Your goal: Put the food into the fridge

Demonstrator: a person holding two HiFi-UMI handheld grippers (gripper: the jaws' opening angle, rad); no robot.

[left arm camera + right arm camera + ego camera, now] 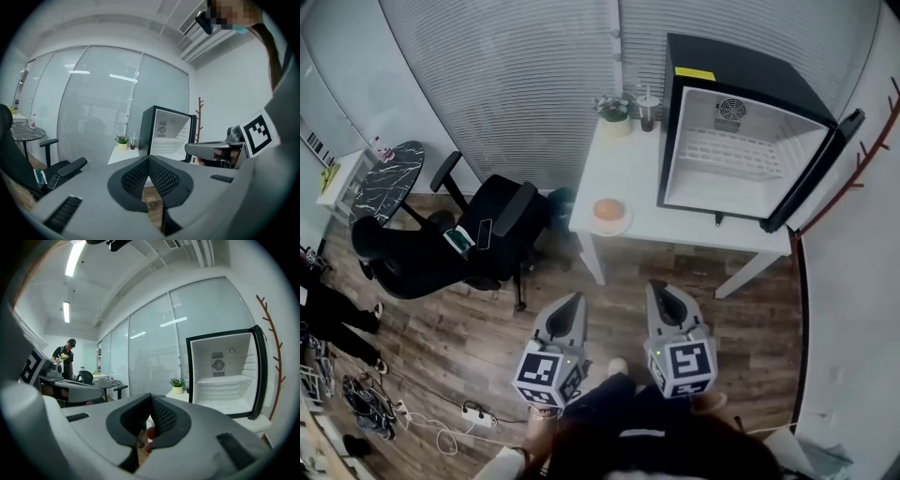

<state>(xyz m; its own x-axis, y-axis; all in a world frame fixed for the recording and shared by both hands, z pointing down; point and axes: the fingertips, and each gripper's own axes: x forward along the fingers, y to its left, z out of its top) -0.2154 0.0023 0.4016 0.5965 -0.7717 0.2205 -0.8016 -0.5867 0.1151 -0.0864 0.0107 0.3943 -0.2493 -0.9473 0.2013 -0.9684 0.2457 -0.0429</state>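
A round orange piece of food (pixel 608 210) lies on a small plate (pixel 623 224) at the near edge of the white table (pixel 656 230). The black mini fridge (pixel 741 150) stands on the table with its door (pixel 821 169) swung wide and its white inside bare; it also shows in the gripper views (pixel 171 133) (pixel 225 376). My left gripper (pixel 575 298) (pixel 149 158) and right gripper (pixel 658 286) (pixel 151 395) hang side by side over the wood floor, short of the table. Both point toward it, jaws shut, nothing held.
A potted plant (pixel 614 110) and a cup with a straw (pixel 648 113) stand at the table's back edge. A black office chair (pixel 478 239) and a round marble table (pixel 389 178) are to the left. A power strip and cables (pixel 473 414) lie on the floor. A person (pixel 64 359) stands far off.
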